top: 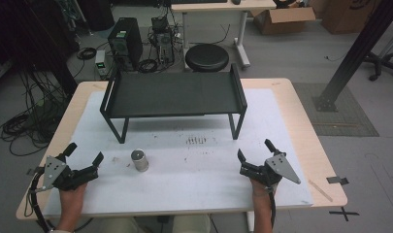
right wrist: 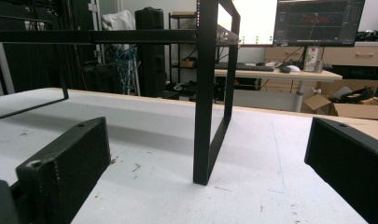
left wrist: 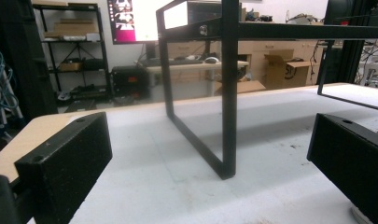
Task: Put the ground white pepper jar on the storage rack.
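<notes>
White matting covers the wooden table. Metal cup stands upright on it, in front of the black shelf rack, just right of the left gripper, untouched. Left gripper jaws are spread, nothing between them. Right gripper rests well apart, jaws likewise released and empty.

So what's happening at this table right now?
A person holds a gripper in each hand, resting at the near edge of the table. The left gripper and right gripper are both open and hold nothing. A small metal cup stands near the left one, in front of a black shelf.
</notes>
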`<move>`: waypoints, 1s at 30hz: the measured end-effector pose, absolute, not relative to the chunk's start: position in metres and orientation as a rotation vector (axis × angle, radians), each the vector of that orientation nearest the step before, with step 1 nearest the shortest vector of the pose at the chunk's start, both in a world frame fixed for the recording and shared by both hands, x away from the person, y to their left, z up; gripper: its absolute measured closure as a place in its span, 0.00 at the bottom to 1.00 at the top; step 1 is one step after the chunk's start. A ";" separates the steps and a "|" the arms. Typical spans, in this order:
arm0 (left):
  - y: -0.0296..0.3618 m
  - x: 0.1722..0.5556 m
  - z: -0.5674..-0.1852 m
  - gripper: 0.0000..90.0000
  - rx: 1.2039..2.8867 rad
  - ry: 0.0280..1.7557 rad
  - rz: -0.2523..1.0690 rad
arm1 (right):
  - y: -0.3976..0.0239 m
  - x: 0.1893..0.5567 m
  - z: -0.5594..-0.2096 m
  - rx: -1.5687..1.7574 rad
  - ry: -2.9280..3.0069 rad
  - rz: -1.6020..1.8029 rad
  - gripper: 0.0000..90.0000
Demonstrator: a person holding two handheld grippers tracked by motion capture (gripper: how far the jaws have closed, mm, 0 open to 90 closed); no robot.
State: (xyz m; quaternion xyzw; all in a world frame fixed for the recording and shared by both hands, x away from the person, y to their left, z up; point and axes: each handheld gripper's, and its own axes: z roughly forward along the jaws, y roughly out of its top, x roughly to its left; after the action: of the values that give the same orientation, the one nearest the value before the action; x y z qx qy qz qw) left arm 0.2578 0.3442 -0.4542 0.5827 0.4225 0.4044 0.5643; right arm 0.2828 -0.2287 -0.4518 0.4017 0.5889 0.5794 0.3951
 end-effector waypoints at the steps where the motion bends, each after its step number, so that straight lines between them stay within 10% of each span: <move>1: 0.344 0.258 -0.454 0.00 1.370 0.993 0.952 | -0.229 0.283 -0.452 1.019 1.494 1.469 0.00; 30: 0.331 0.252 -0.421 0.00 1.390 0.937 0.881 | -0.229 0.283 -0.452 1.016 1.489 1.471 0.00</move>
State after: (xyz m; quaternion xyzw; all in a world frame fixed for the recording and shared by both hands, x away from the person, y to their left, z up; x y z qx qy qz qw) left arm 0.2518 0.3308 -0.4211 0.5957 0.4015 0.3775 0.5843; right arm 0.2827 -0.2290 -0.4518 0.4010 0.5877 0.5805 0.3961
